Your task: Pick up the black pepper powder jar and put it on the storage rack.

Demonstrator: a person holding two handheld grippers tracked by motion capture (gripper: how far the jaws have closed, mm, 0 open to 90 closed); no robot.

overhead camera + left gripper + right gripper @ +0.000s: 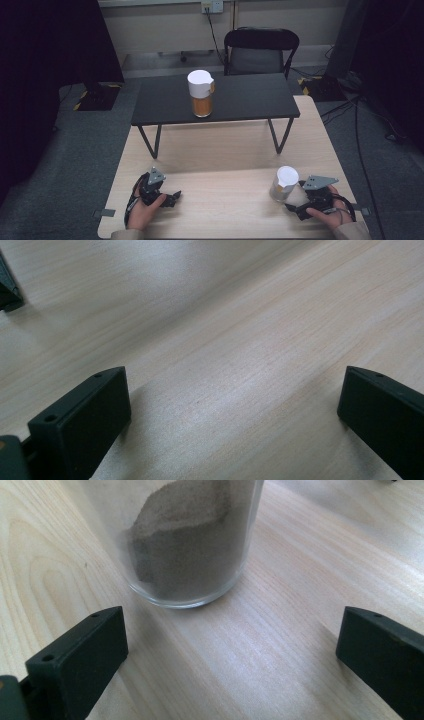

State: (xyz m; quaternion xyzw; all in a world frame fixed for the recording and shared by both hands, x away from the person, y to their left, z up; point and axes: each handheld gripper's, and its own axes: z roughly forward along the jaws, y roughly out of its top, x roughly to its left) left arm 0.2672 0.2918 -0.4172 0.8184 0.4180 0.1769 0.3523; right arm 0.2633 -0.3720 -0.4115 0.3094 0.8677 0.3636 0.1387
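Glass jar (pixel 192 540) with white lid, part full of grey-brown powder, upright on table (pixel 220 150) just ahead of right gripper (pixel 232 645); jaws wide, empty. Left gripper (pixel 235 410) wide, empty, over bare wood. Second jar (pixel 201 93), orange contents, on black bench (pixel 250 97).

Overhead view, two close tabletop (pixel 225 150) views

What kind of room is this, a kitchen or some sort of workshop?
Most likely a lab or recording room rather than a kitchen: a plain wooden table on grey carpet, dark curtains at both sides, cables across the floor, a folding chair, and a person holding a left gripper and right gripper.
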